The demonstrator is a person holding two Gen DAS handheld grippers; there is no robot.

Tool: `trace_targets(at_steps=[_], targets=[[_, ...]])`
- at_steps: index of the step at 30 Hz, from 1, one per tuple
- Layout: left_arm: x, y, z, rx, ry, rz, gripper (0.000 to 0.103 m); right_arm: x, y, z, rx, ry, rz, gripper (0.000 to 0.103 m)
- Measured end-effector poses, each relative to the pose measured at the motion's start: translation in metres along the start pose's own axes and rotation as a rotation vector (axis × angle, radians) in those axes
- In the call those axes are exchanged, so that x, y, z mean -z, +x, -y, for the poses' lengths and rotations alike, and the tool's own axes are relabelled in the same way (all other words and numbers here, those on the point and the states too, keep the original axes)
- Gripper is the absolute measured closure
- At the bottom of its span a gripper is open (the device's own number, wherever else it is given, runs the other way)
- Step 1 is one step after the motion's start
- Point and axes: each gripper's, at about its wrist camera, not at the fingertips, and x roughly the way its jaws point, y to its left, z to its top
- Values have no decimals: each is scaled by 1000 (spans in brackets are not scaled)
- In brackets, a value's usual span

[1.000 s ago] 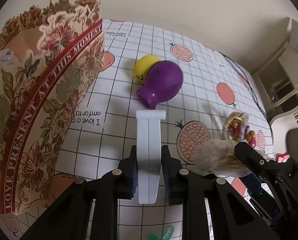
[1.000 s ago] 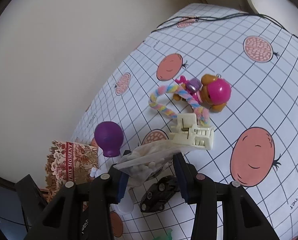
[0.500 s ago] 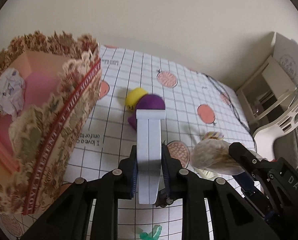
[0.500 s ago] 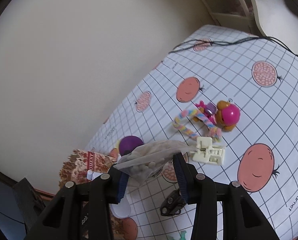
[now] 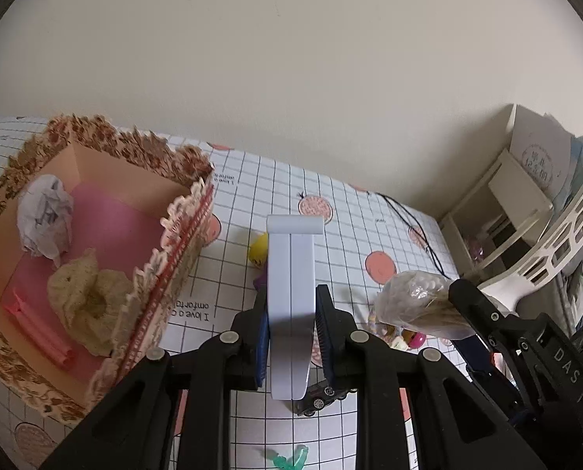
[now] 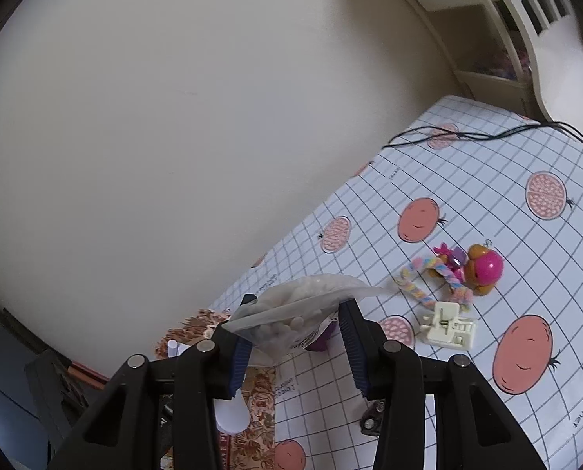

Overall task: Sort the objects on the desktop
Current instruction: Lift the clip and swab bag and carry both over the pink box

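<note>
My left gripper is shut on a flat white plastic piece with a crossbar at its far end, held above the table. Just to its left stands a floral paper box, open at the top. My right gripper is shut on a clear bag of white pellets, also lifted off the table; the bag shows at the right of the left wrist view. A yellow toy and a purple bulb toy lie beyond, mostly hidden by what I hold.
The box holds crumpled white paper, a beige wrapper and a pink roll. On the checked cloth lie a pink doll, a pastel braid, a cream clip, a toy car, a green piece and a black cable. White shelving stands at the right.
Both grippers have risen with their loads still held. The table objects look smaller and lower, and the inside of the floral box has come into view.
</note>
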Motion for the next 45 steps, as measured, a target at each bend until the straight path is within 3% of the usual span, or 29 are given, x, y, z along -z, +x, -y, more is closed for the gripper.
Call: trace_targets(at_steps=[10, 18, 28, 45], targets=[[-13, -35, -29, -28, -69, 93, 81, 13, 5, -29, -86, -51, -13, 58], [-17, -51, -74, -103, -157, 103, 81, 39, 22, -70, -157, -139, -59, 58], [-17, -73, -142, -169, -350, 139, 81, 72, 44, -112, -211, -250, -117, 58], [-14, -84, -184, -178, -455, 148, 81, 113, 71, -152, -251, -369, -186, 58]])
